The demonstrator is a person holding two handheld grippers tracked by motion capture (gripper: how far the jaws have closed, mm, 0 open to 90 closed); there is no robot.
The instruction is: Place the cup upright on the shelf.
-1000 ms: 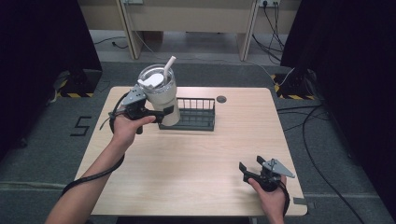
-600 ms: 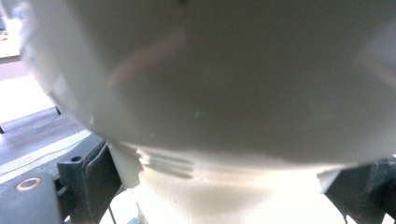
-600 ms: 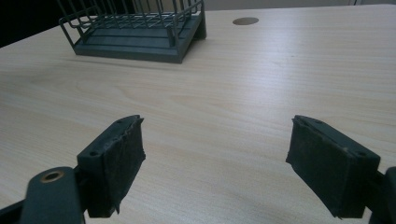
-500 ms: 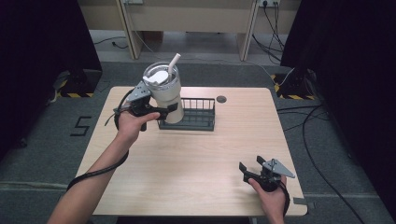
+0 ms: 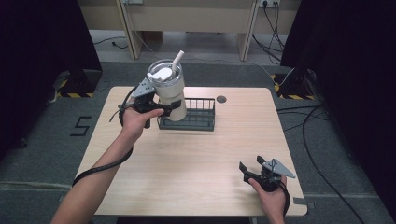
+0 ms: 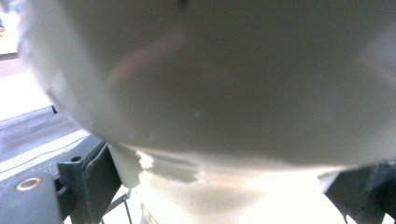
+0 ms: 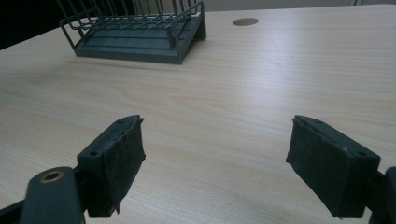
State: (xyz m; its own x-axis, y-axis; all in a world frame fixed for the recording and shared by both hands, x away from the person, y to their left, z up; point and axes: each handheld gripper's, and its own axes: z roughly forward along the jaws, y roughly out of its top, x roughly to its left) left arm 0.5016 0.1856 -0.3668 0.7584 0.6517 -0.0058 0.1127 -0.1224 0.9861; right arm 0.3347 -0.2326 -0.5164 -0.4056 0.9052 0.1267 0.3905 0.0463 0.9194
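One tumbler (image 5: pixel 169 91) was the whole story here, a big cream cup with a lid and a straw (image 5: pixel 177 60), carried in the left tool (image 5: pixel 161 108) above the left end of the wire basket (image 5: pixel 201 122). In the high view that tool was clenched around the cup's narrow lower part, just under the wide upper body, and the left gripper view backed this up: pale cup wall pressed right up to the lens, a black pad on each side of the taper. The cup looked clear of the tabletop (image 5: pixel 196 172), tipped a touch toward the person's left, its foot over the basket's near-left corner; whether it touched the wires I could not tell.

My judgement was that the step in hand was a carry, either into the basket or out of it. To do it well, the grip had to stay firm on that taper, since the heavy top could swing; the cup wanted bringing upright before going down, and the foot had to pass over the basket's rail, not clip it. A slow, straight descent looked the safe call, with the straw kept away from the hand.

Over at the right, the right tool (image 5: pixel 254 168) sat released near the front-right of the tabletop, jaws spread wide with nothing between them, well apart from cup and basket.
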